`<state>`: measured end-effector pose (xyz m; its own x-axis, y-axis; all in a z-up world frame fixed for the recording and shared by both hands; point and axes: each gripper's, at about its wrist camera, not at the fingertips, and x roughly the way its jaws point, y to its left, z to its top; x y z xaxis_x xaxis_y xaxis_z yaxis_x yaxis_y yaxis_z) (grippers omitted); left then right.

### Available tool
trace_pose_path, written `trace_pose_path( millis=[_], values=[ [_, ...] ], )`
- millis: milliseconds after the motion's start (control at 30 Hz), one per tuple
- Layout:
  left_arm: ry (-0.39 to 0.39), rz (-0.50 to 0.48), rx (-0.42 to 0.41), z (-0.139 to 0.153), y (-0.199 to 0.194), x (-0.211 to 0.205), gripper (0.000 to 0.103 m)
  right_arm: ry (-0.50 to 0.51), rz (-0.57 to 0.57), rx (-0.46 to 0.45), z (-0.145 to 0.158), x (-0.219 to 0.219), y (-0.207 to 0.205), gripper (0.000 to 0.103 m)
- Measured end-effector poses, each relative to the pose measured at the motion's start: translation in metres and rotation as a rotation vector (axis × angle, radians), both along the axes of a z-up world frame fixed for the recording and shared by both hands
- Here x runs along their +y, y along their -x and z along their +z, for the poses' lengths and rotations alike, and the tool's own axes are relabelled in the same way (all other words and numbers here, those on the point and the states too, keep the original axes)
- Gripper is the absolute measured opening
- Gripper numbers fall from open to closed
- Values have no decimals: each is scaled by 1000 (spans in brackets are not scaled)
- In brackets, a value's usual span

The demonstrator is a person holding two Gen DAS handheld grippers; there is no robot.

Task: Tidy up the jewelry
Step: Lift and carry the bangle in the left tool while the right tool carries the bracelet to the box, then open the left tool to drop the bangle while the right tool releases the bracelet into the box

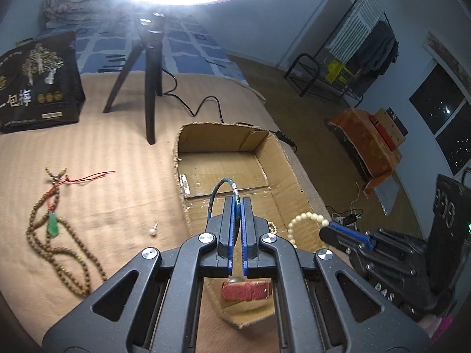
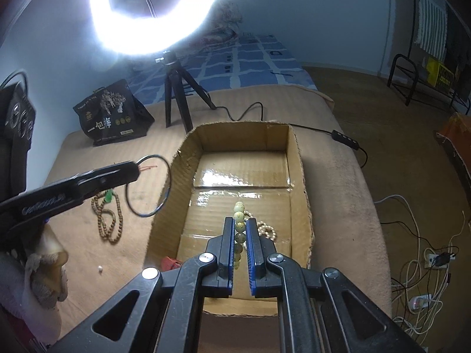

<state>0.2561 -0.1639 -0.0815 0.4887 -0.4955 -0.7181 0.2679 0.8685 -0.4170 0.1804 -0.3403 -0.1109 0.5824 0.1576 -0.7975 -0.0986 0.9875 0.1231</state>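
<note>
My left gripper [image 1: 238, 201] is shut on a thin blue bangle [image 1: 212, 197], held over the open cardboard box [image 1: 223, 147]. In the right wrist view the left gripper [image 2: 138, 170] holds the bangle [image 2: 141, 214] at the box's left wall. My right gripper [image 2: 240, 220] is shut on a pale bead bracelet [image 2: 239, 207] above the box floor [image 2: 241, 176]. A brown bead bracelet [image 2: 266, 231] and a red strap [image 1: 246, 290] lie in the box. On the beige blanket left of it lie a long brown bead necklace [image 1: 59, 235] with a green pendant and a small pearl [image 1: 152, 231].
A tripod [image 1: 150, 73] with a glaring ring light [image 2: 156, 11] stands behind the box, its cable [image 1: 203, 106] running past the box's back. A black bag [image 1: 38, 82] sits at the back left. The bed edge drops to the floor on the right, with cables and plugs [image 2: 421, 270].
</note>
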Motion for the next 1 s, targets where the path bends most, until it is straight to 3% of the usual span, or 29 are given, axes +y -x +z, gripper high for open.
trace_pose_path(
  millis=[433,1000],
  values=[
    [-63,2,40,-30,-13,-22,1,0,-2,67,-27,-14,-2,5],
    [-82,-3,33,-27,-15,-29,1,-6,-4,80,-30,-15,-3,6]
  ],
)
